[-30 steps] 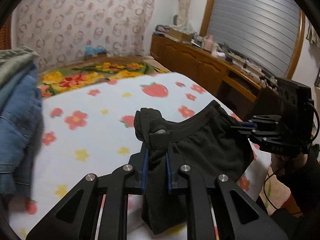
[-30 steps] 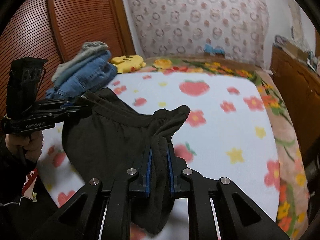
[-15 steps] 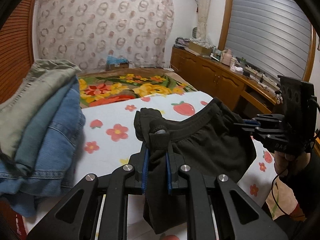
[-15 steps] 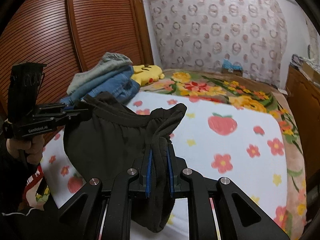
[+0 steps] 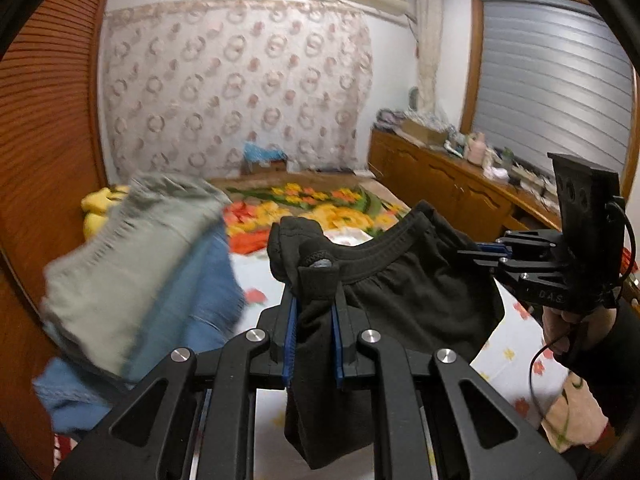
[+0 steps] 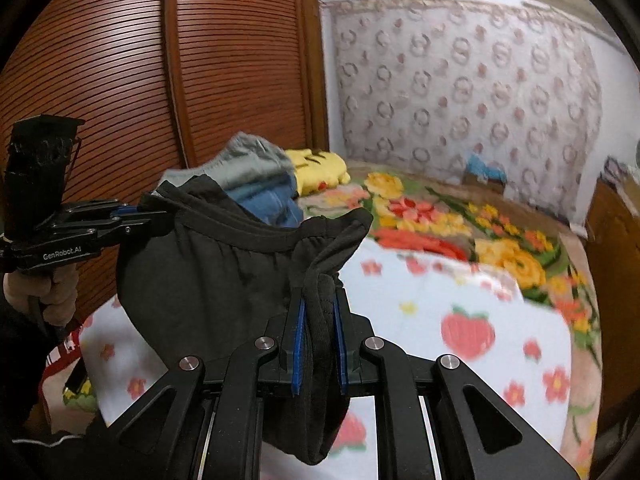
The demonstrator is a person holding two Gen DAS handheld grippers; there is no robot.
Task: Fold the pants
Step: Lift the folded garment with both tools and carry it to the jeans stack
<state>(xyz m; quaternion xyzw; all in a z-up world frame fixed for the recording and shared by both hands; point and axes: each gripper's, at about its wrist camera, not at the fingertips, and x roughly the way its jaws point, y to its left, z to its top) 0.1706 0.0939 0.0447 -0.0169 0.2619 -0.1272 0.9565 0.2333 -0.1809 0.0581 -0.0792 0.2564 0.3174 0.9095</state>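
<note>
Black pants [image 5: 404, 292] hang in the air above the bed, held by the waistband between both grippers. My left gripper [image 5: 314, 312] is shut on one bunched end of the waistband. My right gripper [image 6: 319, 316] is shut on the other end; the pants [image 6: 208, 280] sag between them. In the left wrist view the right gripper [image 5: 480, 256] shows at the far right, and in the right wrist view the left gripper [image 6: 132, 216] shows at the left. The legs hang below, mostly hidden.
A stack of grey and blue folded clothes [image 5: 152, 272] sits on the left of the bed, also seen in the right wrist view [image 6: 256, 176]. The flowered bedspread [image 6: 460, 308] lies below. A wooden wardrobe [image 6: 120, 80] stands left, a cluttered wooden dresser [image 5: 448, 184] right.
Both grippers have risen and tilted up with the pants still held. The clothes stack now looms closer on the left, and more of the wall shows.
</note>
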